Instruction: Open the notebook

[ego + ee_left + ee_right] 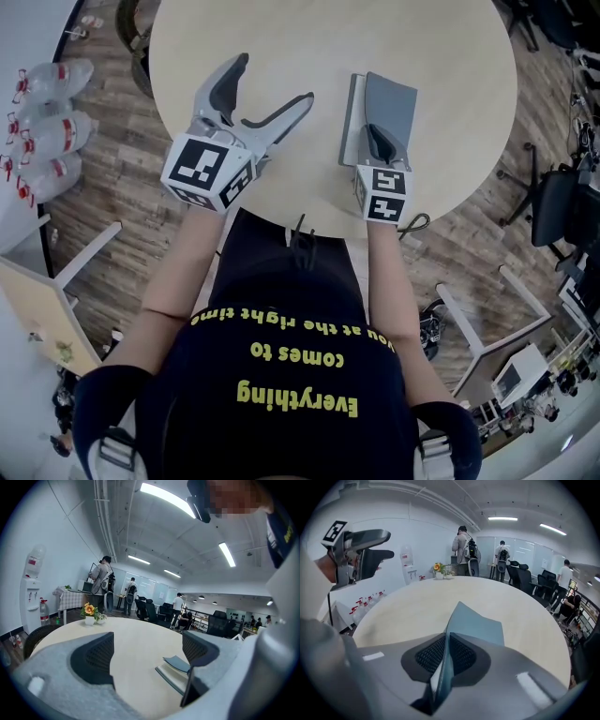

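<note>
Our right gripper [377,139] has its jaws closed on the near edge of the notebook [351,122], pinching the grey cover [392,98] between the two dark pads. In the right gripper view the cover [480,625] runs edge-on through the closed jaws and fans out ahead of them, tilted up off the bench [417,602]. A pale sliver shows against the left pad. We cannot tell whether it is a page or the cover's inner face. Below the jaws the rest of the notebook lies flat on the bench, its white page edges showing to their left in the head view.

Our left gripper [277,80] has its jaws wide open with nothing between them, only bare bench [281,28] beneath. In the left gripper view the notebook [171,677] lies to the right of these jaws, partly behind the right-hand one. Its cover [177,663] is raised clear of the pages at the near end. The two grippers stand apart, side by side over the near part of the round bench.

Far ahead of both pairs of jaws, at the bench's far rim, stands a small flower pot [89,613]. Off to the left of the left jaws, water bottles [52,122] lie on the wooden floor [122,103].
</note>
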`<state>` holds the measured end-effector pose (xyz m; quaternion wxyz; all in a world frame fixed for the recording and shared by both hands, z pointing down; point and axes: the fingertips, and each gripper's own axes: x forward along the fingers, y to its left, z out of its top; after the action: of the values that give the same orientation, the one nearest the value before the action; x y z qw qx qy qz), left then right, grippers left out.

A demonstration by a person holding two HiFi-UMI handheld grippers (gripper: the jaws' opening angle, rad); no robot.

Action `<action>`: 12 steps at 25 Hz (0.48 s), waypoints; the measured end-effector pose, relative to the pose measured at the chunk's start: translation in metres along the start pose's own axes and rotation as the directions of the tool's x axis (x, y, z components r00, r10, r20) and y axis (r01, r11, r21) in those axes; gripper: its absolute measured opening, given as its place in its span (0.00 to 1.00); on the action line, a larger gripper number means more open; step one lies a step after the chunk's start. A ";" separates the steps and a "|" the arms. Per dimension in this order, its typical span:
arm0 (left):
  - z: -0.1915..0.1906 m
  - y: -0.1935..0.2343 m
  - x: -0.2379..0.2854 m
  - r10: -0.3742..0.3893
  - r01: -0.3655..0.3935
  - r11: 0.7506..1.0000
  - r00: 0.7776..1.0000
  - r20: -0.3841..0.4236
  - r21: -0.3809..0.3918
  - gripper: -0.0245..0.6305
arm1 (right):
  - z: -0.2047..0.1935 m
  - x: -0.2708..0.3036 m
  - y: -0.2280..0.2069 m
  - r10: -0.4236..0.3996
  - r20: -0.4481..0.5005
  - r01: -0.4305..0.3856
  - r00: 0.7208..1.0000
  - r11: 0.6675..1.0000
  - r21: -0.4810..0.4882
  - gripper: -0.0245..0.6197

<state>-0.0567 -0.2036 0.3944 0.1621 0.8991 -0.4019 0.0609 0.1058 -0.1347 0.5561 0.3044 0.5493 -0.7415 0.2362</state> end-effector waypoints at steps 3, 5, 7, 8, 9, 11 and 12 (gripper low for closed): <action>0.003 -0.001 0.001 -0.006 0.006 1.000 1.000 0.004 0.002 0.75 | 0.009 -0.013 -0.007 0.007 0.039 -0.009 0.999 0.999 0.041 0.10; 0.006 -0.001 0.001 -0.010 0.010 1.000 1.000 0.005 0.007 0.75 | 0.017 -0.023 -0.014 0.014 0.070 -0.020 0.997 0.996 0.092 0.10; 0.009 -0.001 0.002 -0.014 0.014 1.000 1.000 0.006 0.013 0.75 | 0.024 -0.035 -0.024 0.017 0.101 -0.031 0.995 0.990 0.141 0.09; 0.010 -0.002 0.003 -0.016 0.016 1.000 1.000 0.006 0.015 0.75 | 0.027 -0.041 -0.030 0.015 0.115 -0.034 0.993 0.986 0.164 0.09; 0.010 -0.003 0.004 -0.018 0.018 1.000 1.000 0.007 0.016 0.75 | 0.029 -0.047 -0.037 0.011 0.128 -0.035 0.992 0.982 0.187 0.09; 0.012 -0.006 0.007 -0.023 0.023 1.000 1.000 0.009 0.018 0.75 | 0.033 -0.060 -0.054 -0.008 0.154 -0.029 0.988 0.972 0.235 0.09; 0.014 -0.008 0.008 -0.027 0.027 0.999 1.000 0.010 0.020 0.75 | 0.034 -0.066 -0.064 -0.021 0.165 -0.022 0.986 0.966 0.256 0.09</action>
<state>-0.0458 -0.2089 0.3816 0.1520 0.9063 -0.3900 0.0583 0.1741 -0.1318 0.4867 0.1674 0.6019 -0.7275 0.2836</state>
